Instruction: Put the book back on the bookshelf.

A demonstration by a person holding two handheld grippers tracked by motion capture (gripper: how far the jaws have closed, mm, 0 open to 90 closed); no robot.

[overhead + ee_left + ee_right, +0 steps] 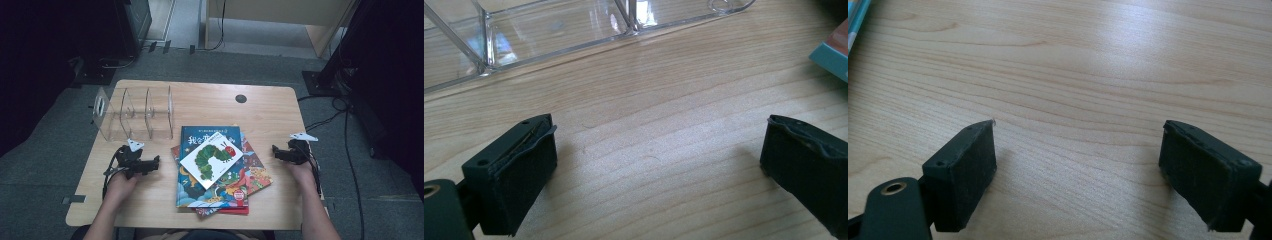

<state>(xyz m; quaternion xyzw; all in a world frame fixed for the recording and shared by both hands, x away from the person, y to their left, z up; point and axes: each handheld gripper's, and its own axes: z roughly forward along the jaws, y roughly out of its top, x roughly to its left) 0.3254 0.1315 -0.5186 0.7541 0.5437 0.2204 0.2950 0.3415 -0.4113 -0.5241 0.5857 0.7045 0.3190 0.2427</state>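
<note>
High view: pale wooden surface (270, 107) seen from above, with a stack of picture books (216, 170) lying flat near the middle. Topmost, a white book with a green caterpillar (211, 159), turned at an angle on a larger blue book, with a red-edged one beneath. Behind and left of the stack, a clear acrylic divider rack (134, 115), upright, close to but apart from the books. Left of the stack, left tool (150, 164) held in a hand, resting on the wood with jaws apart and pointed toward the books. Right of the stack, right tool (278, 153) held in the other hand, also pointed toward the books, near but not touching. Left gripper view: two black jaws spread wide over bare wood, nothing between them; rack base (549, 30) beyond, and a teal book corner (831, 57) at far right. Right gripper view: two black jaws spread wide, gripping nothing, bare wood between; a sliver of book edge (855, 22) at upper left.
</note>
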